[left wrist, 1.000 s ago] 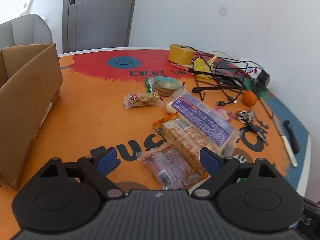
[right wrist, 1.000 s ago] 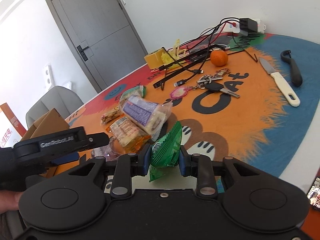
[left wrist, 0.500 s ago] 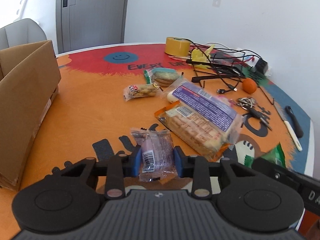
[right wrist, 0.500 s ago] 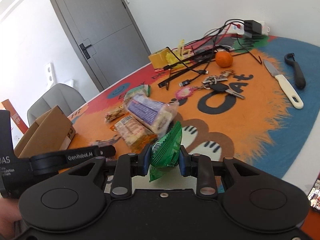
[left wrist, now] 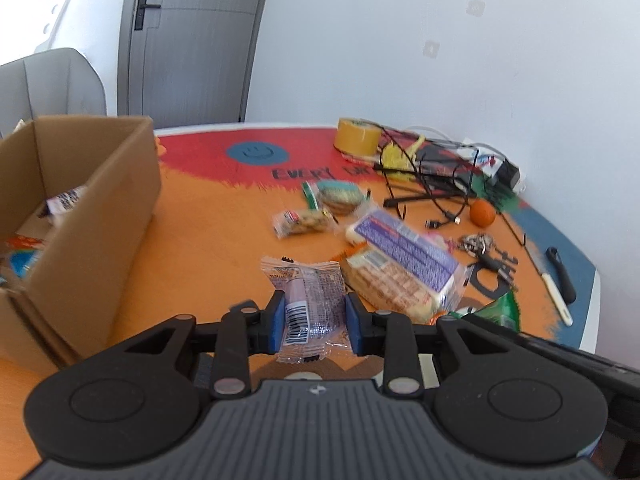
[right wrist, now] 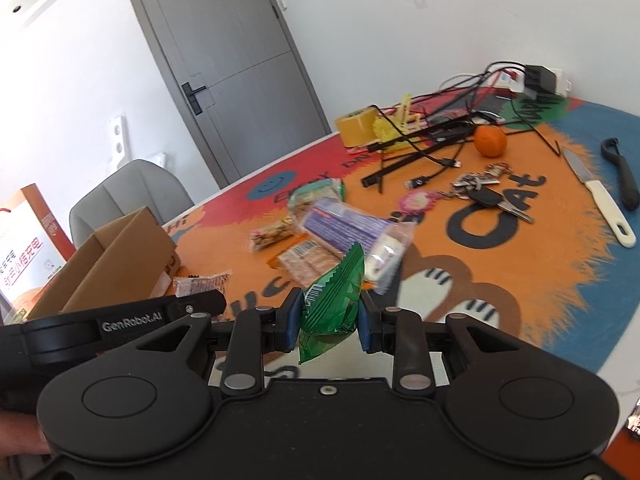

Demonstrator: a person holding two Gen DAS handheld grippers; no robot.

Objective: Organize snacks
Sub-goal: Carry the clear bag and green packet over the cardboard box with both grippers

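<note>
Each claw pinches one packet clear of the table, the left gripper (left wrist: 315,317) a clear-wrapped snack (left wrist: 310,304), the right gripper (right wrist: 329,322) a green packet (right wrist: 333,303), probably bound for the cardboard box (left wrist: 86,216) already holding snacks.

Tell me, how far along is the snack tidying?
Partway. The cardboard box already holds some packets. The left gripper clamps a clear-wrapped snack; the right gripper clamps a green packet. Several snack packs lie on the table.
</note>
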